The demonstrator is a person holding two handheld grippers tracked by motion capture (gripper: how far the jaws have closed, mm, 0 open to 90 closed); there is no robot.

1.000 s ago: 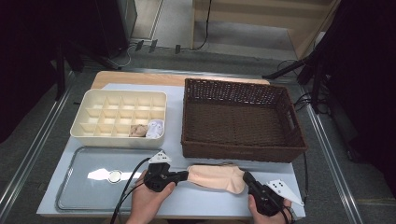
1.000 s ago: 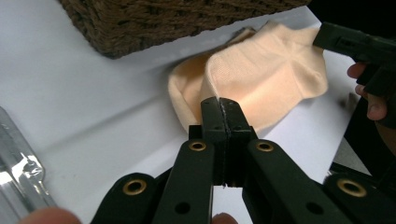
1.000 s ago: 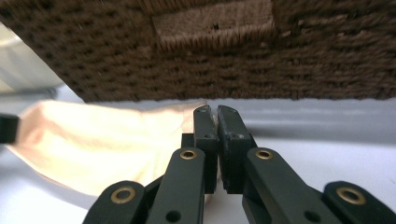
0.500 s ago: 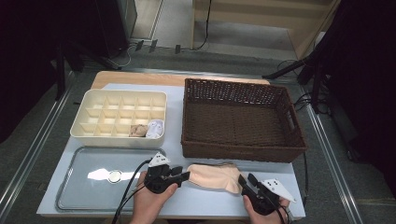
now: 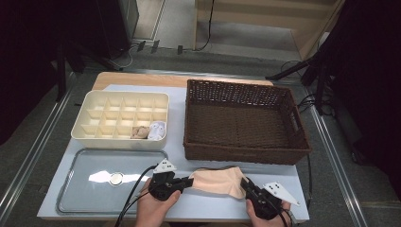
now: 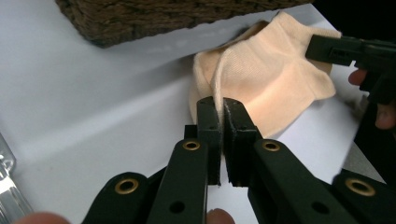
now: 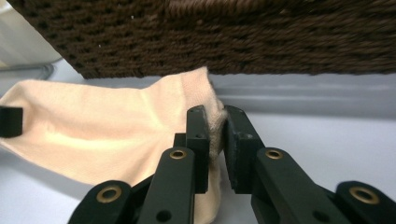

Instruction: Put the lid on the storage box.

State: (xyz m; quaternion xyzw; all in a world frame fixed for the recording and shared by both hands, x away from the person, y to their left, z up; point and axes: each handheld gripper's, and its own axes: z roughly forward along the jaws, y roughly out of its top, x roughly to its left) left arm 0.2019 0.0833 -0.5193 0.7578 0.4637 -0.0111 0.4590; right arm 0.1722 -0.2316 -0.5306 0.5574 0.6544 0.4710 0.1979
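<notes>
A peach sock (image 5: 217, 181) lies flat on the table's front edge, just in front of the basket. My left gripper (image 5: 189, 181) holds its left end. In the left gripper view the jaws (image 6: 222, 109) are shut on a raised fold of the sock (image 6: 275, 79), having just closed on it. My right gripper (image 5: 245, 183) is at the sock's right end. In the right gripper view its jaws (image 7: 215, 119) have just been closing and now pinch the edge of the sock (image 7: 107, 135). The right gripper (image 6: 345, 49) also shows far off in the left gripper view.
A dark wicker basket (image 5: 246, 152) stands right behind the sock. A cream divided box (image 5: 118, 141) at the back left holds two rolled socks (image 5: 149, 131). A metal tray (image 5: 80, 194) lies at the front left, beside my left hand.
The right gripper drew back a little from the sock's right end, then returned to it. The sock now lies slightly more bunched between the grippers. Both hands stay nearly in place.
</notes>
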